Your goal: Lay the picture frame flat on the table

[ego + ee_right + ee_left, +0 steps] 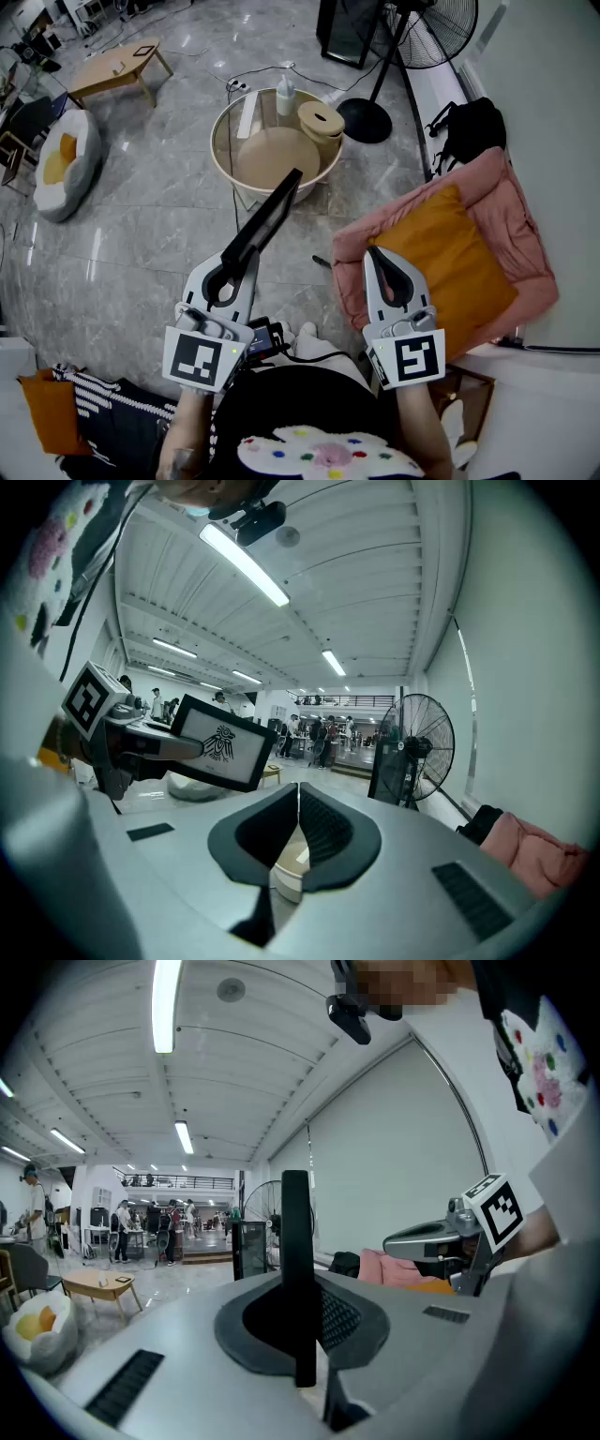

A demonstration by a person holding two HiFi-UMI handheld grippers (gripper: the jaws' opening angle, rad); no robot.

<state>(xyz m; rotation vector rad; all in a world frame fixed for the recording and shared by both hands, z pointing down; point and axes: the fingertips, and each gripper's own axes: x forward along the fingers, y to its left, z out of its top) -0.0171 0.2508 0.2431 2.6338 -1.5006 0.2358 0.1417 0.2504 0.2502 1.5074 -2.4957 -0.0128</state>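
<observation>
Near: the picture frame (267,217) is clamped by the left gripper (246,251) along one thin edge. It is held in the air, edge-on in the head view, and slanted up and away toward the far tabletop. It is not yet resting on any surface.

The left fingers (345,1321) are clenched on the black edge, and the frame stands upright between them. The edge grip is judged to suit carrying, then tipping the frame down flat. The printed face, a bird print, is kept clear of the pads, as seen from the right gripper view (220,742).

The right gripper (380,255) is held roughly level, well apart to the right, in front of the pink cushion (506,216). Its fingers (323,832) are pressed together with nothing between them. It is judged to be parked out of the way, free for steadying.

Far: the round glass tabletop (221,159) is seen past the frame's tip. A bottle (285,94), a round wooden container (321,120) and a white strip (248,114) are carried on its far half. The barer near half is judged the likely landing spot. The task is judged to be at the carry stage, with laying down not yet done.
</observation>
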